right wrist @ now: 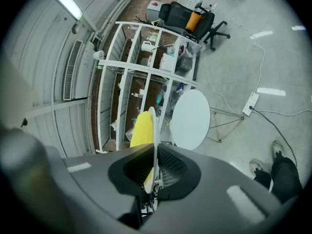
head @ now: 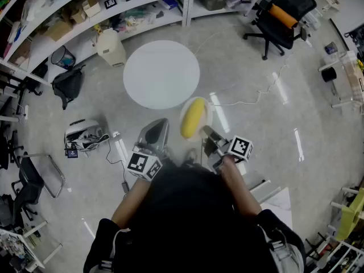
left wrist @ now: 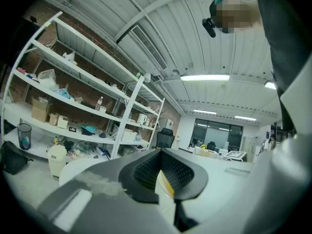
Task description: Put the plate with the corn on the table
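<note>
While the right gripper (head: 208,134) is clamped on the near rim of the white plate (head: 207,114), the plate is carried off the floor, just short of the round white table (head: 161,74) and not resting on it. In the right gripper view the jaws pinch the plate (right wrist: 153,130) edge-on between the pads, with the yellow corn (right wrist: 141,128) lying against its face as its only contents; the head view shows the corn (head: 193,117) covering most of the plate. The left gripper (head: 154,132) stands just beside the plate, jaws narrowly apart and gripping nothing.
</note>
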`<state>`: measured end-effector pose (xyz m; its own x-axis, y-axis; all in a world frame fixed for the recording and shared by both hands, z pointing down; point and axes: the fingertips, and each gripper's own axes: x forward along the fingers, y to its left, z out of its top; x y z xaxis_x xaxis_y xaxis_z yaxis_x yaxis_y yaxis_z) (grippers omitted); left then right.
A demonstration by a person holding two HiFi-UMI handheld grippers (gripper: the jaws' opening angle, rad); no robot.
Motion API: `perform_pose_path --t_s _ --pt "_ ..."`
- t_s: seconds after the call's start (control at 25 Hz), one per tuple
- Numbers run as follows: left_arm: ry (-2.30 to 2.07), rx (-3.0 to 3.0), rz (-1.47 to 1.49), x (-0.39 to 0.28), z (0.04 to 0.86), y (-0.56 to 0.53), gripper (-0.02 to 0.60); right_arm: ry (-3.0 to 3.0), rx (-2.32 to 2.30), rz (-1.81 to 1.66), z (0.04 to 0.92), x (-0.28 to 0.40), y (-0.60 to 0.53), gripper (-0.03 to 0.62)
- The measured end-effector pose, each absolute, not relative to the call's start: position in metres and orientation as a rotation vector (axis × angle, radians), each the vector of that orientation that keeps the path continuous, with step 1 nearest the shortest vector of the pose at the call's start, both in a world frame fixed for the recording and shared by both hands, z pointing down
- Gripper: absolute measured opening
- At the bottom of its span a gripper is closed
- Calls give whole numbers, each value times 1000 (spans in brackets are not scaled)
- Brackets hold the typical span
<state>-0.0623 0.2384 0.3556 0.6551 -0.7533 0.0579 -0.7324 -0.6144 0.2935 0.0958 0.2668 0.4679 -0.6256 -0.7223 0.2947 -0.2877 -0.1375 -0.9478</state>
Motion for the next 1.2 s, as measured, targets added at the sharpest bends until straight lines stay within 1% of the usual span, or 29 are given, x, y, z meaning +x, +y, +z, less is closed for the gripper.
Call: perform_pose_path --t_s 0.72,1.2 --pt "-1197 2580 -107 -57 351 240 5 1844 -1134 -1812 464 100 270 31" --pt "-1211 2580 -106 -33 351 257 5 1806 -1131 -1825 466 130 287 43"
